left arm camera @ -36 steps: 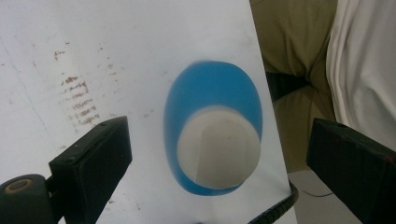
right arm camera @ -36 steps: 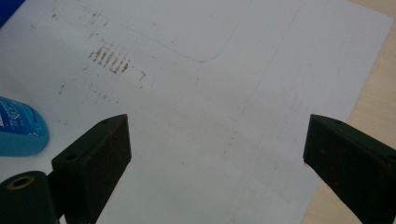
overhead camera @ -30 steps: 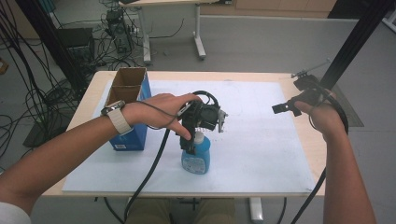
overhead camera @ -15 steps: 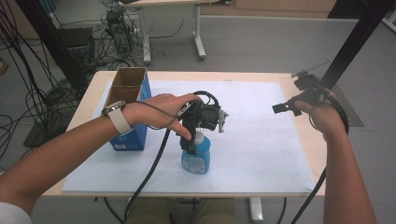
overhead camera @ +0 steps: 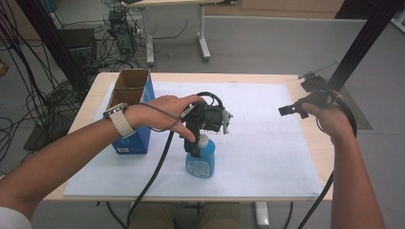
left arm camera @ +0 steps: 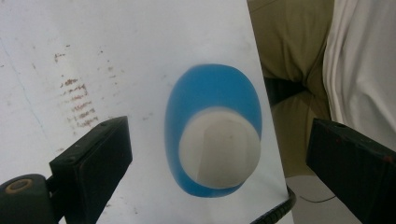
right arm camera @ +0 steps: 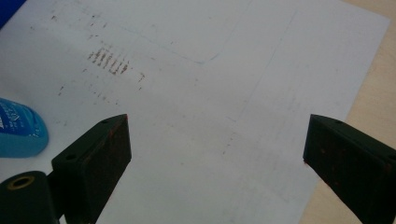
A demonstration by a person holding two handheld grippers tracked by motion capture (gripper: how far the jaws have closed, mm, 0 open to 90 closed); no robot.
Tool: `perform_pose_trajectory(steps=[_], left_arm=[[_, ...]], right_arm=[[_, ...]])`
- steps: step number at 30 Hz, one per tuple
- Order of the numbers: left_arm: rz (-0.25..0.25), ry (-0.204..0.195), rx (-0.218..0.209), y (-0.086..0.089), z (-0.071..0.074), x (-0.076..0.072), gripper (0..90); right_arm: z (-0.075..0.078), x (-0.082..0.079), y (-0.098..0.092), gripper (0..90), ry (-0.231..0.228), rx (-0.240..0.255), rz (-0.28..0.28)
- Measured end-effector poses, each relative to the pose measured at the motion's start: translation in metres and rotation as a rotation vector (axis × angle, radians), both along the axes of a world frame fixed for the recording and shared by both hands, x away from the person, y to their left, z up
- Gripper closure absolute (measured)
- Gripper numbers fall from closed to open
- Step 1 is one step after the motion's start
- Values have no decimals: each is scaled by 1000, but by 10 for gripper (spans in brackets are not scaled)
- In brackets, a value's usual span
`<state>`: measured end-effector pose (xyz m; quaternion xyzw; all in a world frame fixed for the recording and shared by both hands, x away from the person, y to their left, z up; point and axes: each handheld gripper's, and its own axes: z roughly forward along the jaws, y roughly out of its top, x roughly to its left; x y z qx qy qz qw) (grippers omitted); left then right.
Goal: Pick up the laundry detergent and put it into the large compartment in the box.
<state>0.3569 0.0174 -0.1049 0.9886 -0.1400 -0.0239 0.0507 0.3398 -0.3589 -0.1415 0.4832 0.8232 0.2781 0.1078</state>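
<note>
A blue bottle [overhead camera: 200,163] with a white cap [overhead camera: 204,140] stands upright near the front middle of the white sheet [overhead camera: 267,152]. My left gripper [overhead camera: 197,143] points straight down over it. In the left gripper view the cap [left arm camera: 219,154] sits between the two wide-apart jaws of the left gripper [left arm camera: 219,140], which is open and touches nothing. My right gripper [overhead camera: 288,110] hovers over the sheet's right edge, aimed left. The right gripper [right arm camera: 217,135] is open with bare sheet between its jaws. The bottle [right arm camera: 21,128] shows at the left edge of that view.
An open blue cardboard box [overhead camera: 131,109] stands at the left of the wooden table [overhead camera: 317,152], behind my left wrist. Cables trail from both grippers over the front edge. Another table and cable bundles stand on the floor beyond.
</note>
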Motion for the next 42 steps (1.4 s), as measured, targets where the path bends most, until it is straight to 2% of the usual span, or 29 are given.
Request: perform_pose_trajectory(steps=[42], left_arm=[[2, -1, 2, -2, -1, -1, 74]], right_arm=[[-1, -3, -4, 75, -4, 5, -11]])
